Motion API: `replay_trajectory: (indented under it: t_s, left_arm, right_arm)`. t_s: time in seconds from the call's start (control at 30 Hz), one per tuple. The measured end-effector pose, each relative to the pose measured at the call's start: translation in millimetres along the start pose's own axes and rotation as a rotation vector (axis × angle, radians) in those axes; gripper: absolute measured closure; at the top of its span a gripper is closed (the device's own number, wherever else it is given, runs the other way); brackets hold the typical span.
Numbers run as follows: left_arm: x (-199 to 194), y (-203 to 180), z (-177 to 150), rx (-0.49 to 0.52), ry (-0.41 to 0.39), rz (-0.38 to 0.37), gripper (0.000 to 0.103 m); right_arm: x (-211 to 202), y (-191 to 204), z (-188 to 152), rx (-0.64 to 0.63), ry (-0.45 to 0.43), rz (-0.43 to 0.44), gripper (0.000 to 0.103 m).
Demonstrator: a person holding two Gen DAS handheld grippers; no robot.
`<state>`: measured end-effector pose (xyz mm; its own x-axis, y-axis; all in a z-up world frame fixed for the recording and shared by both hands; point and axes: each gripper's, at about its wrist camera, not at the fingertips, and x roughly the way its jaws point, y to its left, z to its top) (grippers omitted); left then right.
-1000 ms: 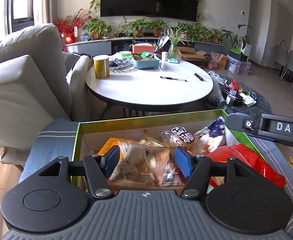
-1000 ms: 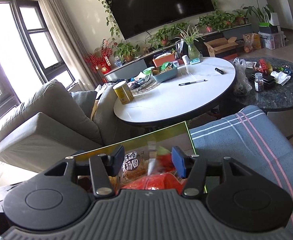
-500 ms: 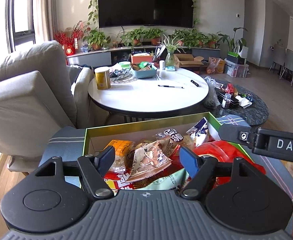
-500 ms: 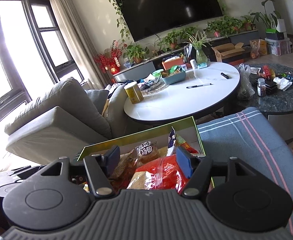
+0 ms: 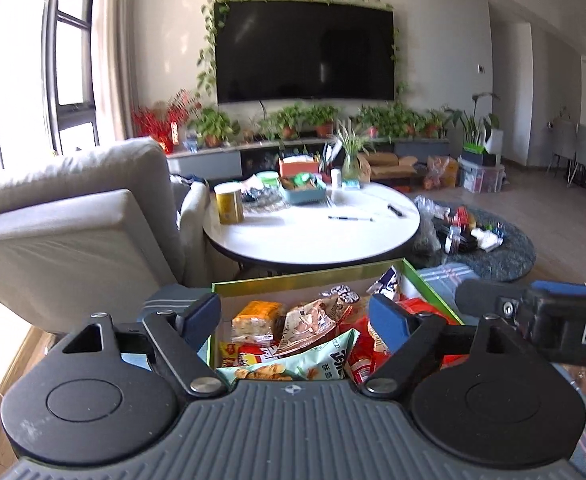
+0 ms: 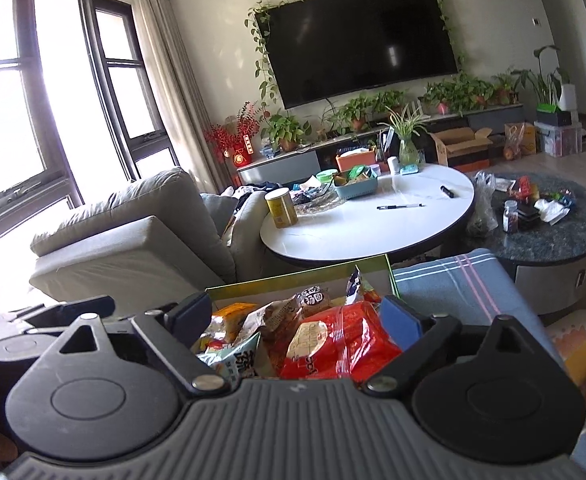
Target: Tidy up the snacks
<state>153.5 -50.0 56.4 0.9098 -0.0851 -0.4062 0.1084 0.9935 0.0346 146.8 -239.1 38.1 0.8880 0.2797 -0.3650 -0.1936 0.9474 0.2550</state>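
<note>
Left wrist view, lower left to right: left tongs have just been opening, jaws now spread wide, nothing between them. Past the tips, lower centre: green-rimmed box full of snack packets. Orange packet at left, clear nut packet centre, pale green packet nearest. Right edge: part of the other tool.

Right wrist view, lower centre: right tongs open, pads clear of the packets below. Red packet lies in the box under the right pad. Upper centre: white round surface with gold can, pen, blue basket.
</note>
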Motion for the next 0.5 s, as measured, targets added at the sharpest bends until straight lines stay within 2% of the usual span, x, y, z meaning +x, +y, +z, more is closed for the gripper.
replay_trajectory:
  t_s: [0.2, 0.5]
  left_arm:
    - [-37, 1, -17, 0.004, -0.017, 0.018, 0.023]
    - [-75, 9, -49, -0.063, -0.013, 0.036, 0.023]
  right_arm:
    - [-26, 11, -15, -0.045, 0.009, 0.012, 0.018]
    - [-59, 18, -41, -0.038, 0.003, 0.034, 0.018]
